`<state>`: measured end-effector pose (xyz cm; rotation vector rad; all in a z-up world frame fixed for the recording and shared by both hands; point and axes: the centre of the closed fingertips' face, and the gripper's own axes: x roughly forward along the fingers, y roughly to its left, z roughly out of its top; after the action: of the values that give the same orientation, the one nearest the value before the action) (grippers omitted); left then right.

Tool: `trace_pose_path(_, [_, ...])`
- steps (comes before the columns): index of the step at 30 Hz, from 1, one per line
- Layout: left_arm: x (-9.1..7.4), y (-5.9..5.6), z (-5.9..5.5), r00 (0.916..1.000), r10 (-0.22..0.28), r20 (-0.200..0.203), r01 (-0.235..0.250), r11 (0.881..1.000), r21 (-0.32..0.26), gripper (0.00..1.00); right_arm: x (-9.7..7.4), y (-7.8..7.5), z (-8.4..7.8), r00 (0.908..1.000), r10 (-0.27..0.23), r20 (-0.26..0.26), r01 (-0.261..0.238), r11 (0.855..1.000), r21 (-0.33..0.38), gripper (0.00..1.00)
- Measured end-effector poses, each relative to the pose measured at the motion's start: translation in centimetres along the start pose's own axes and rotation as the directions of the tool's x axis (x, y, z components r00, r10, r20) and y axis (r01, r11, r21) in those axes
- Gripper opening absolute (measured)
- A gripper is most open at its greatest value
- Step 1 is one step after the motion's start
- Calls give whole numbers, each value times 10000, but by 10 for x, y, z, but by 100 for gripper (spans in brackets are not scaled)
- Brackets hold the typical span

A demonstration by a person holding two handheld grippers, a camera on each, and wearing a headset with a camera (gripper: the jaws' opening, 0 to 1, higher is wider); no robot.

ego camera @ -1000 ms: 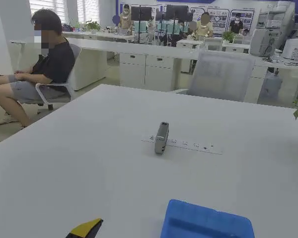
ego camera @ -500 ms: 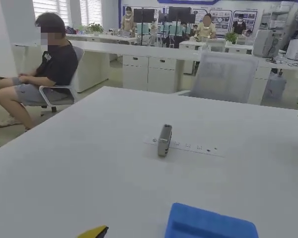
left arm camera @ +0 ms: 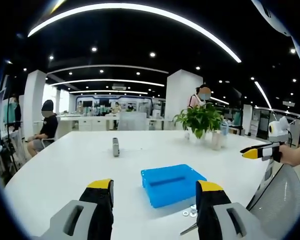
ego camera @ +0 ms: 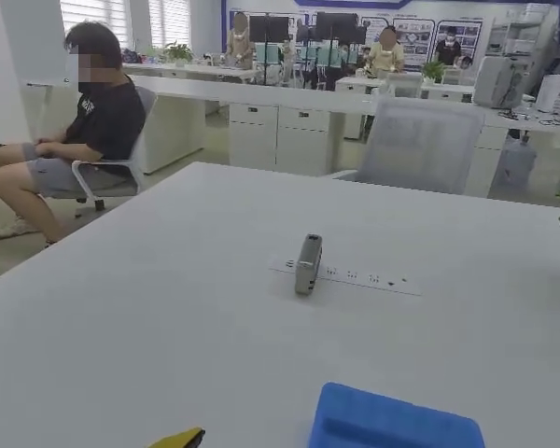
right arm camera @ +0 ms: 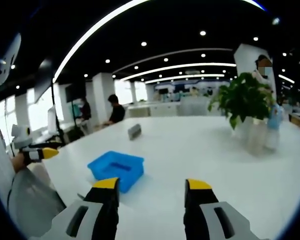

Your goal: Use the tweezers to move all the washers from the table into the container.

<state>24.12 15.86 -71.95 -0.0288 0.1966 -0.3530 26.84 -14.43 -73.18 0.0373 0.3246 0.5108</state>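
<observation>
While left gripper (left arm camera: 155,185), right gripper (right arm camera: 152,184) gape, washers (left arm camera: 189,212) lie beside container (left arm camera: 162,196).

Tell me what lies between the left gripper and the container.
Left gripper view: a few washers and what looks like the tweezers on the table.

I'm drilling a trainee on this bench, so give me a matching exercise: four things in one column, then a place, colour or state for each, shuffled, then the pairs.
Things
1. container
2. washers
3. potted plant
4. left gripper

Descriptions
a. open, holding nothing
b. green, standing on the table
c. blue
d. lying on the table beside the container, not in it

Pairs: 1-c, 2-d, 3-b, 4-a
</observation>
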Motion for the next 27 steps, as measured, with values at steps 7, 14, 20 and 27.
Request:
trace_pose_path(7, [0, 0, 0, 10000, 0, 0, 0, 10000, 4, 66, -1, 0, 0, 10000, -84, 14, 84, 9999, -60, 49])
trace_pose_path(14, [0, 0, -1, 10000, 18, -58, -18, 9999, 140, 69, -1, -2, -4, 9995, -181, -264, 170, 9991, -395, 46])
trace_pose_path(20, [-1, 2, -2, 9998, -112, -181, 107, 9995, -286, 70, -1, -4, -10, 9978, -309, -595, 271, 9976, -641, 50])
trace_pose_path(27, [-2, 3, -3, 9984, -483, -300, 453, 9945, -941, 69, 0, -4, -11, 9961, -199, -855, 132, 9969, -779, 56])
